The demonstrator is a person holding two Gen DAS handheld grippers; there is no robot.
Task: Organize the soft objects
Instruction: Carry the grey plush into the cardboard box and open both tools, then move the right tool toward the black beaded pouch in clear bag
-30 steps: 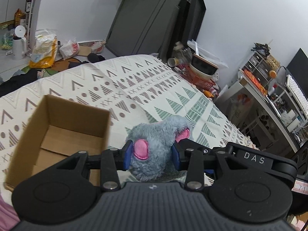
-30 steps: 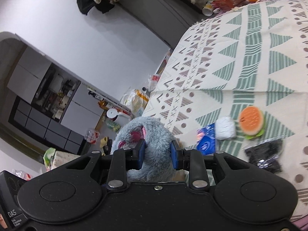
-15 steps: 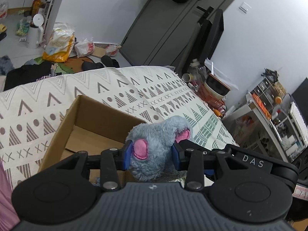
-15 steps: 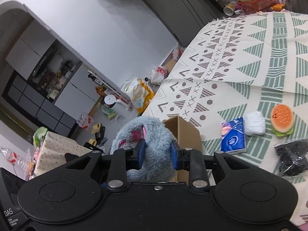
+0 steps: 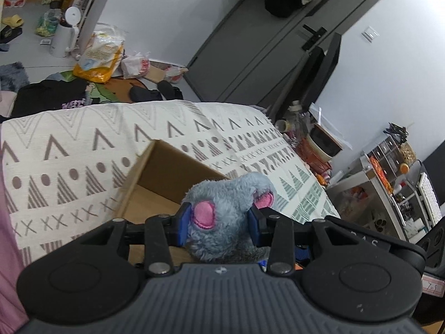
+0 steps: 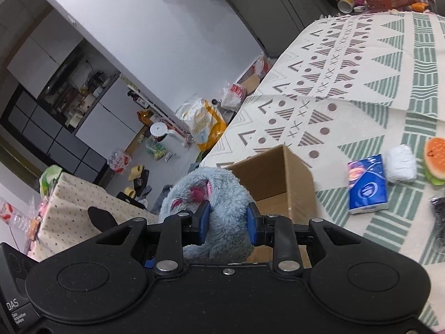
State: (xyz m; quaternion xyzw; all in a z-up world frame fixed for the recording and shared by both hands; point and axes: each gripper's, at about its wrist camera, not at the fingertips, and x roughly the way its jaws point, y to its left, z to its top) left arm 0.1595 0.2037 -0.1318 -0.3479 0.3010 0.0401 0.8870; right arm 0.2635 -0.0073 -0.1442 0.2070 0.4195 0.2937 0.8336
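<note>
One grey plush toy (image 5: pixel 222 220) is held by both grippers at once. It is shaggy blue-grey fur with pink patches: in the left wrist view one round pink patch sits at its left side by the blue pad and a second pink patch shows at its upper right; in the right wrist view its pink markings lie on the left part of the fur, beyond the left pad.

The left gripper (image 5: pixel 219 221) is partly closed, its two blue-padded fingers pressed into the toy's sides. The right gripper (image 6: pixel 226 220) is closed to a similar narrow gap, its pads sunk into a curved band of the same fur. The toy hangs just above the near edge of one open cardboard box (image 6: pixel 281 183), which stands on the patterned bedspread (image 5: pixel 83 161); the part of the box floor that shows is bare.

To the right of the box in the right wrist view, lying on the green-striped part of the bedspread, are one blue tissue pack (image 6: pixel 367 186), one white rolled soft item (image 6: pixel 402 162) touching its far right corner, one burger-shaped plush (image 6: pixel 435 160) further right, and one black item (image 6: pixel 439 217) cut by the right edge, too cropped to identify.
</note>
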